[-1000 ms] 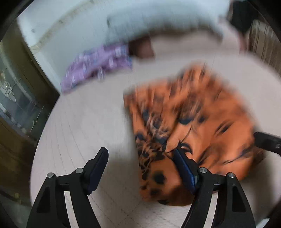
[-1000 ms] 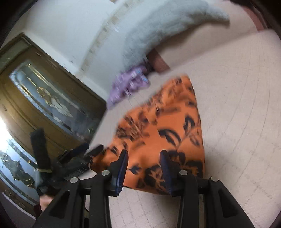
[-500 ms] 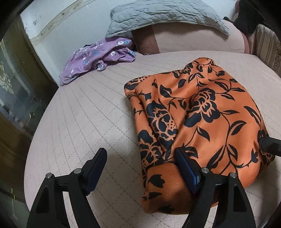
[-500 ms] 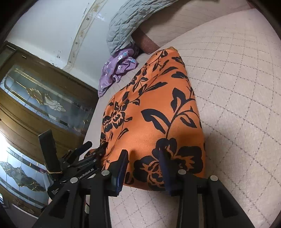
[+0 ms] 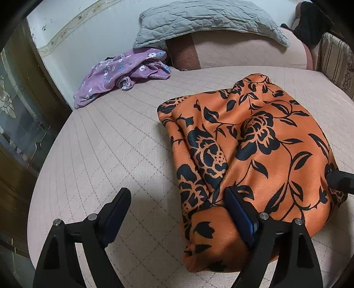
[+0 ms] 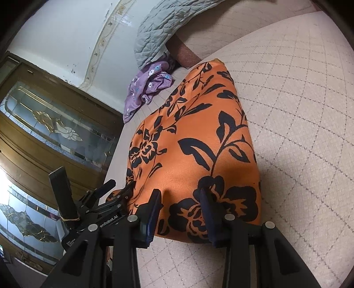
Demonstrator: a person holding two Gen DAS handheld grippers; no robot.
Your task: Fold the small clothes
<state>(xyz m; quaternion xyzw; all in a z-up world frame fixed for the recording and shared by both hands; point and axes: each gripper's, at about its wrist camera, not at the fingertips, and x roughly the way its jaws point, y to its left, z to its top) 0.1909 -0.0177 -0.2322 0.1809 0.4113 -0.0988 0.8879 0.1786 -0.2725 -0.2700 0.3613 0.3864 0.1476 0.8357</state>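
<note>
An orange garment with black flowers (image 5: 250, 152) lies folded on the pale quilted bed (image 5: 115, 150); it also shows in the right wrist view (image 6: 192, 146). My left gripper (image 5: 177, 199) is open wide at the garment's near left corner, its right finger (image 5: 240, 213) pressing on the cloth, its left finger over bare bed. My right gripper (image 6: 180, 197) is open, both fingers resting on the garment's near edge. The right gripper's tip shows at the far right of the left wrist view (image 5: 340, 181).
A crumpled purple flowered garment (image 5: 124, 75) lies at the back left of the bed, by a grey quilted pillow (image 5: 205, 20) and the headboard. A wooden cabinet with glass panels (image 6: 50, 130) stands left of the bed. A striped cushion (image 5: 336, 64) sits back right.
Both cameras were blurred in motion a second ago and have now settled. The garment has come to rest flat on the bed. Both grippers stay open at its near edge.
</note>
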